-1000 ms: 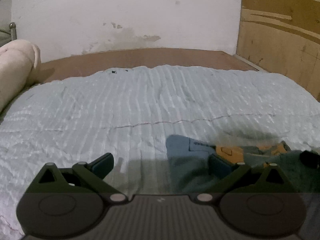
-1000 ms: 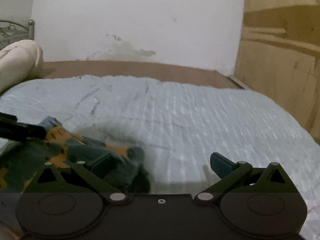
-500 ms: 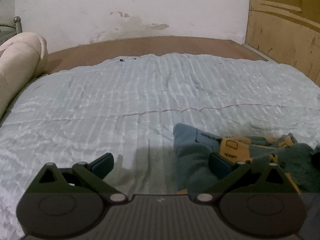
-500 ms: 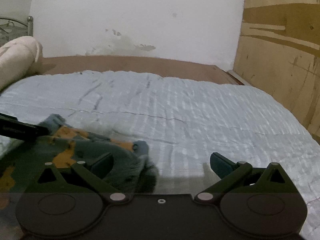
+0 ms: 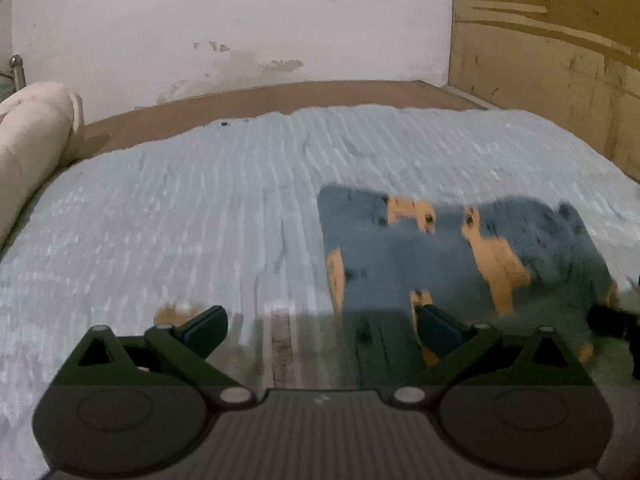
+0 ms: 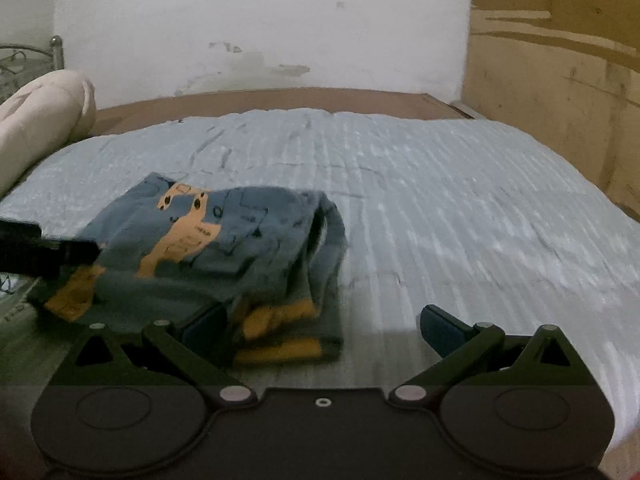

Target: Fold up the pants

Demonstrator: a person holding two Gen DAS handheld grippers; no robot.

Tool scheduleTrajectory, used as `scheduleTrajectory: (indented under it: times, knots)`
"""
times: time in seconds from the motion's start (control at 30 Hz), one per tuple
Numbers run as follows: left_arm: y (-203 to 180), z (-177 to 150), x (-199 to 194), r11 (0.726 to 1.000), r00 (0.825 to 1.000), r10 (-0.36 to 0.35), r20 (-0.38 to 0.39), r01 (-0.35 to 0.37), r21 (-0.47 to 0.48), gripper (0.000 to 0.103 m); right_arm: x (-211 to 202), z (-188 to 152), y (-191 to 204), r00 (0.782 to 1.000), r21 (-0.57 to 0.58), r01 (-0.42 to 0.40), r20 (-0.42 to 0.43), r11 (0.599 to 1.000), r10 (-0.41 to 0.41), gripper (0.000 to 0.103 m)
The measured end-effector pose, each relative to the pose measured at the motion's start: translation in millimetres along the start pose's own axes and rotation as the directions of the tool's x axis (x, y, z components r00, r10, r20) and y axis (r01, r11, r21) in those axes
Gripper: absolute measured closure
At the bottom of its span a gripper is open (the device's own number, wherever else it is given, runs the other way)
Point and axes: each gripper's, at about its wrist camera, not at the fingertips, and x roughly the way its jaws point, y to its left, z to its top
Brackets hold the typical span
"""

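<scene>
Pants point(image 6: 224, 248) lie bunched on the bedspread point(image 6: 460, 208); left gripper point(image 5: 320, 328) and right gripper point(image 6: 324, 330) both spread wide, holding nothing.

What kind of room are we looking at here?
Most likely a plain bedroom. A light blue quilted bedspread covers a bed with a brown frame, a cream bolster pillow lies at one side, and small blue-and-orange pants sit on top.

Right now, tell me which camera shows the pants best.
The right wrist view: the pants sit whole and fairly sharp on the bedspread. The left wrist view blurs them, with the near edge behind a fingertip.
</scene>
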Motion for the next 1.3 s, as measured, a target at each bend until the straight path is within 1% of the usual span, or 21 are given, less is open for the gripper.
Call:
scheduleTrajectory:
  times: [0.1,0.23,0.3,0.37,0.5,0.6,0.67,0.8,0.93,1.07,1.17,1.3]
  knots:
    - [0.1,-14.3,-11.1,1.000,1.000,-0.016,0.025,0.016,0.004,0.001,-18.4,-5.4,5.7,0.999,0.014,0.038,0.005,0.999,-0.038,0.001]
    - [3.3,-21.1,-19.5,0.999,0.999,-0.025,0.028,0.026,-0.019,0.001,-41.2,-9.9,11.3,0.999,0.027,0.020,0.033,0.999,-0.021,0.001]
    - [6.0,-22.8,-21.5,0.999,0.999,-0.032,0.025,0.033,-0.043,0.000,-48.2,-12.0,16.4,0.999,0.009,0.006,0.040,1.000,-0.007,0.001]
    - [7.9,-25.5,-23.9,0.998,0.999,-0.035,0.024,0.036,-0.052,0.000,-50.0,-14.9,21.4,0.999,-0.003,-0.006,0.040,1.000,0.006,0.001]
    - [9.0,-32.5,-31.1,0.997,0.999,-0.047,0.018,0.048,-0.064,0.000,-47.5,-20.7,29.9,1.000,-0.014,-0.018,0.014,1.000,0.018,0.001]
    - [6.6,-41.4,-38.4,0.997,0.998,-0.061,0.004,0.061,-0.052,0.000,-48.6,-24.9,33.3,1.000,-0.015,-0.029,0.011,0.999,0.029,0.001]
    - [3.2,-49.1,-43.5,0.998,0.999,-0.054,-0.006,0.053,-0.041,0.000,-49.7,-27.5,34.0,0.999,-0.010,-0.037,0.012,0.999,0.038,0.001]
    - [0.0,-60.3,-60.1,0.998,0.999,-0.049,0.006,0.049,-0.041,0.000,-56.4,-32.8,34.9,0.997,0.003,-0.067,0.032,0.998,0.067,0.001]
    - [2.6,-61.7,-74.5,0.996,0.998,-0.053,0.017,0.054,-0.075,0.000,-64.7,-37.4,33.9,0.993,0.005,-0.106,0.061,0.994,0.105,0.001]
    - [4.8,-58.5,-80.2,0.994,0.998,-0.060,0.022,0.061,-0.090,0.000,-73.0,-40.1,30.4,0.992,0.017,-0.108,0.072,0.994,0.107,0.001]
    - [3.3,-57.7,-81.3,0.993,0.997,-0.076,0.011,0.077,-0.094,0.000,-79.5,-40.5,24.4,0.992,0.044,-0.103,0.077,0.994,0.099,0.001]
    - [-2.1,-55.2,-79.9,0.988,0.991,-0.126,-0.045,0.121,-0.095,0.000,-93.8,-39.5,18.7,0.994,0.047,-0.097,0.051,0.994,0.094,0.001]
